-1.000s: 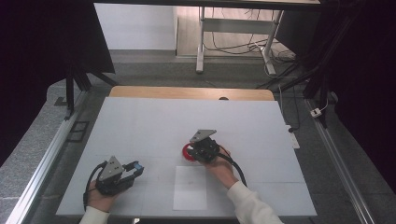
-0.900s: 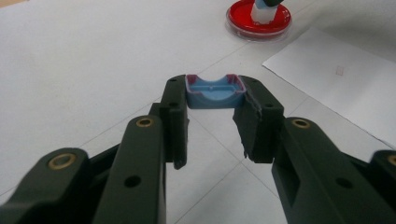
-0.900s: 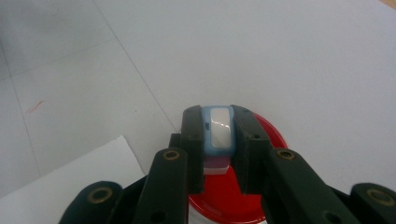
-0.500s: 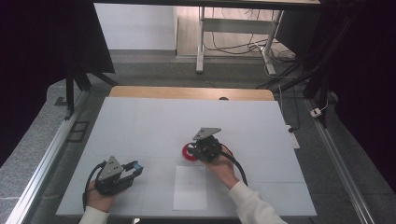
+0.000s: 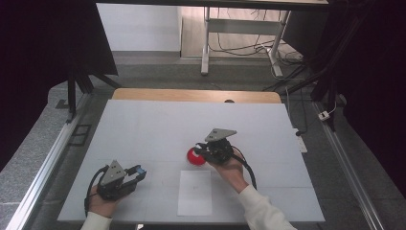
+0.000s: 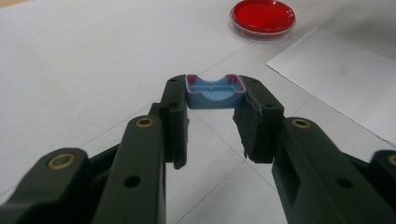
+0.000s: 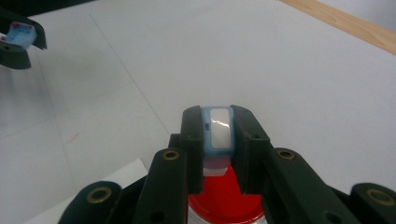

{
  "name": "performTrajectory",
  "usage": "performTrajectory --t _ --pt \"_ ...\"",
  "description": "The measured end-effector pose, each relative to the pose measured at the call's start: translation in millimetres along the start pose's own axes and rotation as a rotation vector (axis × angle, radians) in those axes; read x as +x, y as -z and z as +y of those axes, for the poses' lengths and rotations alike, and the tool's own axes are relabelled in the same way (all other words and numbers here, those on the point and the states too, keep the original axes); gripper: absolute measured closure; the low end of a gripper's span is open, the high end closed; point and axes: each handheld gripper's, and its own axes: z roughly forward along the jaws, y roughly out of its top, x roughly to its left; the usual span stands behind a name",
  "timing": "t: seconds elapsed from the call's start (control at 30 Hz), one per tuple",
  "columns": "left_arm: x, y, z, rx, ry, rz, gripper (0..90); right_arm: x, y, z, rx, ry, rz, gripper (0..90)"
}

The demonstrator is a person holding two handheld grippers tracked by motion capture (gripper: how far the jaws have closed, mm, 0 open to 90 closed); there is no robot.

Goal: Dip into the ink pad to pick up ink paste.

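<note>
A red round dish [image 5: 194, 157] lies on the white table [image 5: 158, 129] just right of centre. My right gripper [image 5: 201, 151] hovers at the dish's right edge. In the right gripper view it [image 7: 218, 126] is shut on a small light-blue piece with a whitish face [image 7: 218, 133], directly above the red dish [image 7: 224, 203]. Near the front left, my left gripper [image 5: 137, 171] rests low on the table. It [image 6: 215, 95] is shut on a small blue piece with a pinkish rim [image 6: 215, 89], and the red dish [image 6: 263, 17] lies far ahead of it.
A white paper sheet [image 5: 195, 192] lies in front of the dish, between the two hands. A wooden strip [image 5: 196, 96] runs along the table's far edge. Metal rails flank the table, and a desk frame with cables stands beyond it.
My right gripper has shifted slightly to the right and tilted over the dish. The left hand and its gripper have stayed put.
</note>
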Motion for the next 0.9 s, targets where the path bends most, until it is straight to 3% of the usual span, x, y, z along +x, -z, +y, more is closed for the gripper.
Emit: performTrajectory --t 0.43,0.9 --pt "0.2 -1.0 -0.1 0.005 0.003 0.005 64.7 3.3 14.2 0.8 -0.042 0.014 0.008 75.3" --pt "0.0 -1.6 -0.4 0.007 0.007 0.007 64.6 1.0 41.9 -9.0 -0.086 -0.024 0.004 75.3"
